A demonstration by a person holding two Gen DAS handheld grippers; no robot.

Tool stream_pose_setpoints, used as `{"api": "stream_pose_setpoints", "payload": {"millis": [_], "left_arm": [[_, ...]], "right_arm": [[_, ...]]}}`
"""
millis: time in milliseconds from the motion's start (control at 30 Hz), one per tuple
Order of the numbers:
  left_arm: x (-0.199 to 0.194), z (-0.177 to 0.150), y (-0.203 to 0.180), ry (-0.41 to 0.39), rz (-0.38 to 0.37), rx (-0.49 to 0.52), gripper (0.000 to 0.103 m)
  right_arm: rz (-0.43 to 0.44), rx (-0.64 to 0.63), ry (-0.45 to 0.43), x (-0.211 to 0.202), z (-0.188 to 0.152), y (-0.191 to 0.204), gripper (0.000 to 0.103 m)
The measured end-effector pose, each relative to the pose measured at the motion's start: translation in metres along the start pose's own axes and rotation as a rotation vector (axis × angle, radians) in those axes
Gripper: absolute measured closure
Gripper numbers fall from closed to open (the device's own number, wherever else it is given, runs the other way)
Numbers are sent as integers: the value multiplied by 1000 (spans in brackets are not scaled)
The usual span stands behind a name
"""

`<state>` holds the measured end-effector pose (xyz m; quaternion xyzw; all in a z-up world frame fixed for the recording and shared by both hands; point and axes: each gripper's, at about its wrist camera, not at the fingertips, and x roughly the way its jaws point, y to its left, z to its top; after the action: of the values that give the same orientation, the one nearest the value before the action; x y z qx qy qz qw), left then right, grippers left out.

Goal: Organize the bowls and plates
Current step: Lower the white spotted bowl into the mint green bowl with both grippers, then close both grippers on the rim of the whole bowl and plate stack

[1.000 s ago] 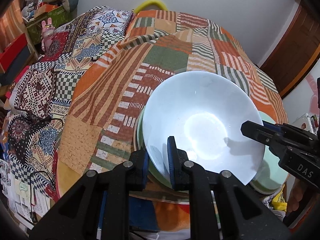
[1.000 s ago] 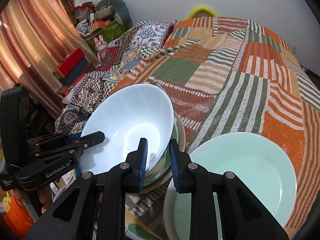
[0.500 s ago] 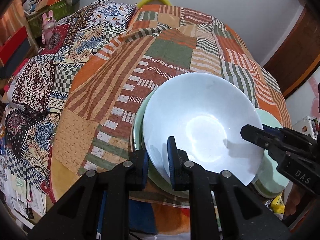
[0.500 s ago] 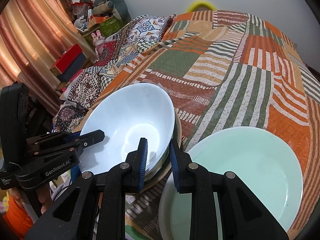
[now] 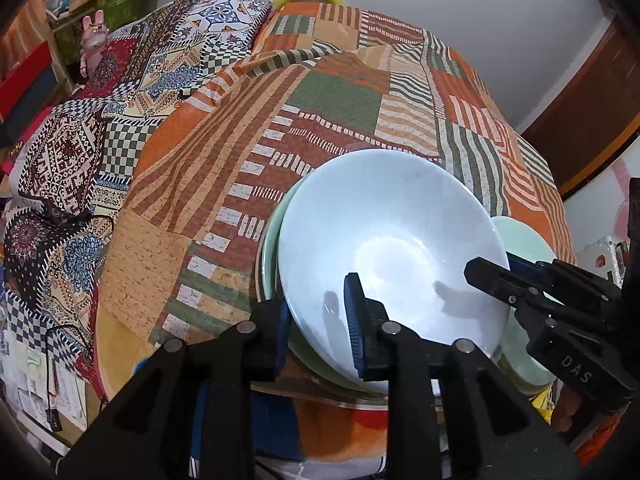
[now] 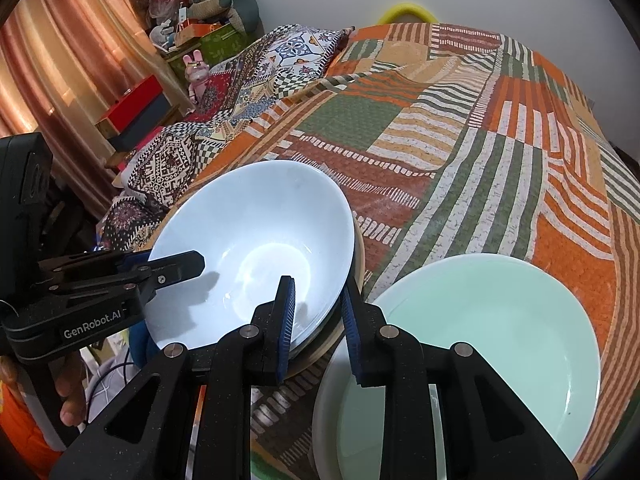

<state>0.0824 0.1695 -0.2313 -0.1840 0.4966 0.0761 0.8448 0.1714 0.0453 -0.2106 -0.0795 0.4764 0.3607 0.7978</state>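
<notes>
A pale white bowl (image 5: 392, 248) sits in a stack on a green plate (image 5: 270, 256) near the front edge of the bed. My left gripper (image 5: 318, 316) straddles the bowl's near-left rim. Its jaws are opening, and the inner pad stands just clear of the rim. My right gripper (image 6: 318, 312) is shut on the opposite rim of the white bowl (image 6: 256, 232), one pad inside and one outside. Each gripper shows in the other's view: the right gripper (image 5: 492, 274) and the left gripper (image 6: 176, 264). A mint plate (image 6: 500, 320) lies to the right.
The dishes lie on a striped patchwork bedspread (image 5: 340, 100). A patterned pillow (image 6: 288, 56) is at the far left. The mint plate rests on a white plate (image 6: 326, 400). Shelves with toys (image 6: 192, 40) and a curtain stand left, a wooden door (image 5: 592, 92) right. A hand (image 6: 70, 396) holds the left gripper.
The left gripper's jaws have parted a little around the bowl's rim. The bowl has settled a bit lower onto the green plate. The right gripper keeps its hold.
</notes>
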Motion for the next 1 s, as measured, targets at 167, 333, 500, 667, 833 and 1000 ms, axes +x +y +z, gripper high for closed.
{"api": "stream_pose_setpoints", "payload": {"millis": [167,333,500,667,833,1000], "left_arm": [[-5,-1,1,-2,-7,-6,78],[-12,0,1,-13,-13,-5,78],[-28,-1,-3,-91,47,38,60],[-48,-1,-5,-174,70,80,47],[-39,-2,11,-146,69,31,45],[-19,-11,20,-84,53,9,45]], "right_arm": [[4,1,8,0,1,1,78],[12,3,-20,-8,1,-1,71],[5,-4,-51,-17,3,-1,67],[1,15,-55,-17,4,-8,66],[4,29,-41,-12,3,-10,66],[4,34,-17,-3,3,-10,65]]}}
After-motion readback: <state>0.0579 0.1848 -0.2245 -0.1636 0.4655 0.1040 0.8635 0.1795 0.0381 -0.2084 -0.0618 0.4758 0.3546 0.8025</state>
